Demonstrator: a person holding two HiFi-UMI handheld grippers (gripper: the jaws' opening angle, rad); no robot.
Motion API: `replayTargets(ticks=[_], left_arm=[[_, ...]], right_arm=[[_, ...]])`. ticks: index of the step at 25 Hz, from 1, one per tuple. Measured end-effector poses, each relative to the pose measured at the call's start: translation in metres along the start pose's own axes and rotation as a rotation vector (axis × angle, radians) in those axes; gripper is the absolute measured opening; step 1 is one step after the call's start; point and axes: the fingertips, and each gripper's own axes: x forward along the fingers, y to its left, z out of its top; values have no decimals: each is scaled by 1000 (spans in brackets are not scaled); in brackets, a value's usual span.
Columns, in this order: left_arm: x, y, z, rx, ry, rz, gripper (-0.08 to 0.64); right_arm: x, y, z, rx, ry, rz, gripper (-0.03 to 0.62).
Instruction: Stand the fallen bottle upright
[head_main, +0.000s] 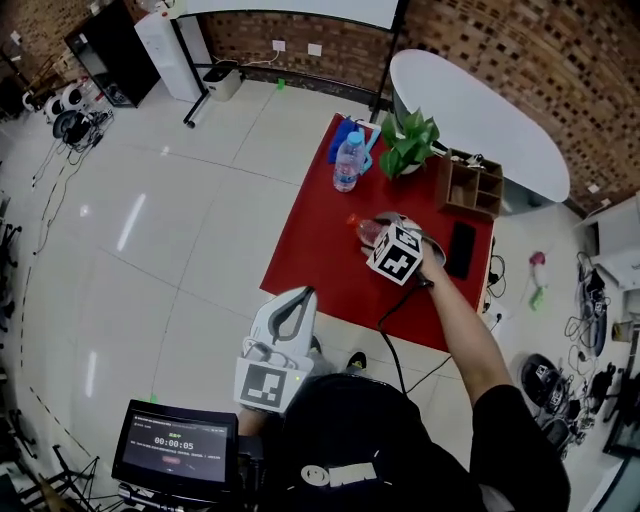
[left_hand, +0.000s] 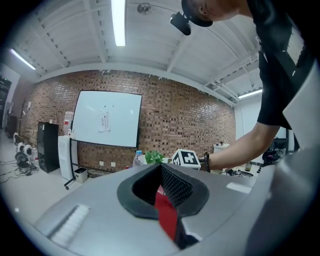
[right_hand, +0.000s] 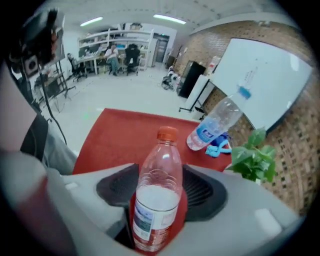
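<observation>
A clear bottle with an orange cap, partly filled, sits between the pads of my right gripper, which is shut on its lower body. The cap points away from the camera, along the jaws. In the head view this gripper hovers over the middle of the red table; only the bottle's cap end shows past it, and its tilt is unclear. My left gripper is shut and empty, held off the table's near edge, close to the person's body. Its pads meet at the tips.
A blue-capped water bottle stands upright at the table's far edge beside a blue object and a potted plant. A wooden organiser and a black phone lie at the right. A screen is at bottom left.
</observation>
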Motion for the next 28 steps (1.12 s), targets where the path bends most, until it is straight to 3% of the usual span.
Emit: replayTargets(ticks=[6, 11, 20, 28], left_arm=[[16, -21, 10, 31, -10, -85, 3], [21, -47, 13, 53, -15, -134, 3], [23, -69, 13, 69, -11, -150, 3], [22, -78, 16, 75, -18, -150, 2]], right_arm=[[-66, -28, -8, 275, -243, -87, 276], [-94, -31, -27, 419, -369, -120, 272], [-98, -28, -56, 531, -463, -176, 270], [-95, -25, -49, 492, -456, -163, 272]])
